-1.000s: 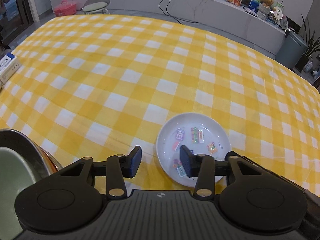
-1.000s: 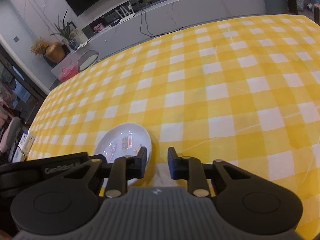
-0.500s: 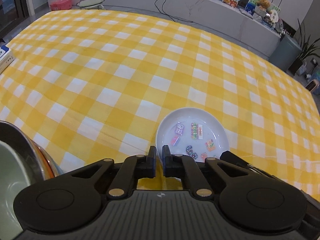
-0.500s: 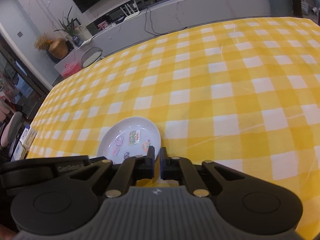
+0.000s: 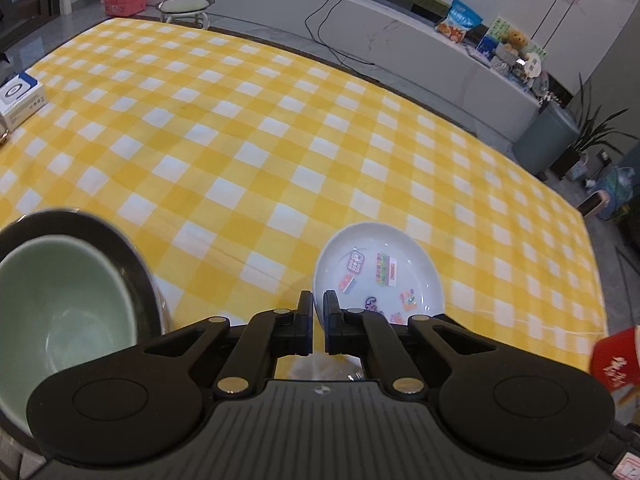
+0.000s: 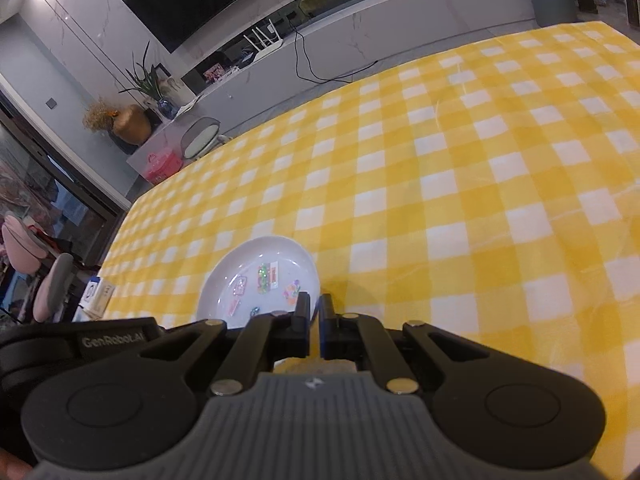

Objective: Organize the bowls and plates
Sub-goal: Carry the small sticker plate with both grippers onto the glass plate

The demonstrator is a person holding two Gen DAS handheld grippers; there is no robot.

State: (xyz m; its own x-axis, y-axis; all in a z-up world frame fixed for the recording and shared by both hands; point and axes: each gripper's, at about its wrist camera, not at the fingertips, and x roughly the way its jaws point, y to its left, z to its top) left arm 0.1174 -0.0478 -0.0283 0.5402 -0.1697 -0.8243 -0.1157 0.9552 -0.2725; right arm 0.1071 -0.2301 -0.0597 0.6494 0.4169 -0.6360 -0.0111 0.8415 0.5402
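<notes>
A white plate (image 5: 378, 276) printed with small colourful stickers sits over a desk (image 5: 248, 152) covered in a yellow and white checked cloth. Two handheld grippers grasp it from the near side.

In the left wrist view, the left gripper (image 5: 318, 312) has its fingers (image 5: 305, 320) clenched on the plate's near left rim, which passes through the narrow gap between them. Most of the plate lies just beyond and to the right of the fingertips.

In the right wrist view, the right gripper (image 6: 314, 314) is clenched on the plate's near right rim; the plate (image 6: 256, 276) spreads ahead and to the left of its fingers (image 6: 301, 318).

At the lower left of the left wrist view, a pale green bowl (image 5: 56, 312) nests inside a larger dark bowl (image 5: 120, 240).

Readable writing: "GenRobot.AI" in grey letters on the black body of the left gripper, seen at the left edge of the right wrist view. A red container (image 5: 616, 360) at the right edge of the left wrist view bears pale characters too blurred to read. A white box with a blue mark (image 5: 18, 98) rests at the desk's far left edge.
</notes>
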